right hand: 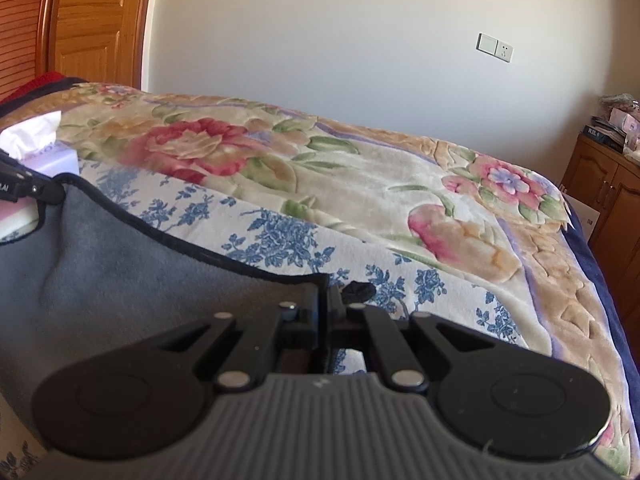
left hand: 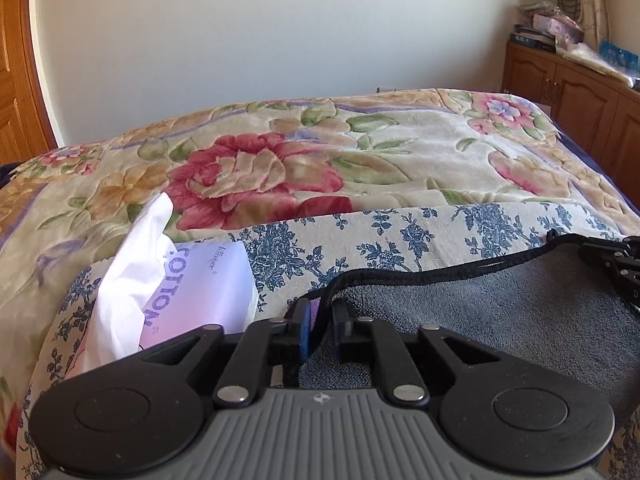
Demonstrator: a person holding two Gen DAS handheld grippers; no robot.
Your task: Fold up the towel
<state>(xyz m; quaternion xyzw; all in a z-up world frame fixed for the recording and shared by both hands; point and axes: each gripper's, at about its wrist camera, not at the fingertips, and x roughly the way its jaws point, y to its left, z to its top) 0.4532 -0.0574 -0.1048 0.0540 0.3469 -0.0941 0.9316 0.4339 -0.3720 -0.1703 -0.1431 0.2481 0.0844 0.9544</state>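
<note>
A grey towel (left hand: 500, 312) with a black hem is held up over the bed, stretched between both grippers. My left gripper (left hand: 322, 314) is shut on its left corner, the hem pinched between the fingers. My right gripper (right hand: 324, 300) is shut on the towel's (right hand: 120, 276) right corner. The right gripper shows at the right edge of the left wrist view (left hand: 624, 268). The left gripper shows at the left edge of the right wrist view (right hand: 32, 190). The towel's lower part is hidden behind the gripper bodies.
A blue-flowered sheet (left hand: 360, 244) lies on a floral blanket (left hand: 280, 164) that covers the bed. A tissue pack (left hand: 192, 280) with a white tissue sticking out sits at the left. A wooden cabinet (left hand: 580, 96) with clutter stands at the right, a wooden door (right hand: 96, 20) at the left.
</note>
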